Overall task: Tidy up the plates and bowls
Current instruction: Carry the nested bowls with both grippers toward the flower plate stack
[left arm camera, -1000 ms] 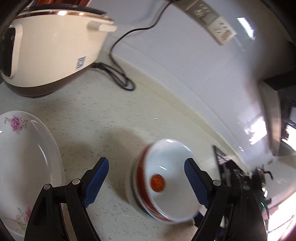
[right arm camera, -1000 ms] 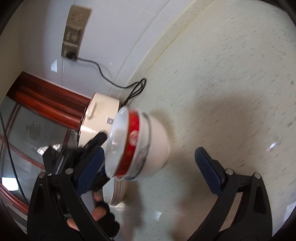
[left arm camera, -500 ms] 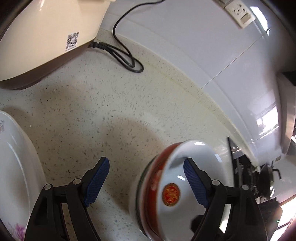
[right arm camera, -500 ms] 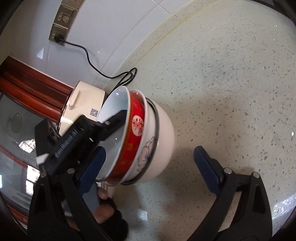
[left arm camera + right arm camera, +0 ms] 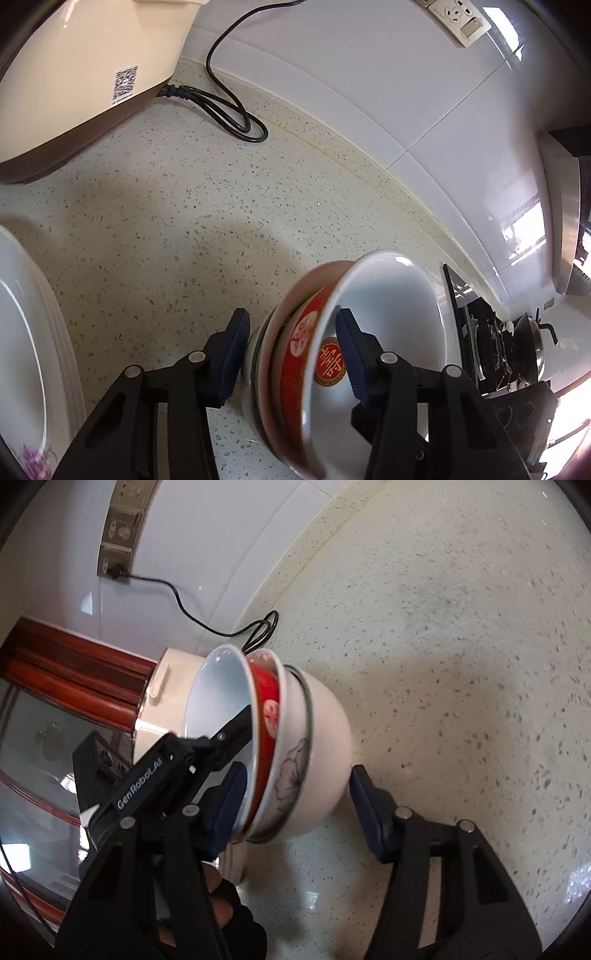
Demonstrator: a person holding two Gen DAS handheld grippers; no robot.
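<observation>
Speckled countertop runs back to white wall tiles, with a cream cooker at the left. Our left gripper is pinched on the nested bowls: one pad inside the red bowl's white hollow, the other outside against the stack's wall. We hold the stack tipped on its side, mouth turned to our right. Our right gripper stands spread, straddling the same stack without clamping, one pad near the rim, one near the base. Stacked plates lie to the left, which we judge the likelier destination side.
</observation>
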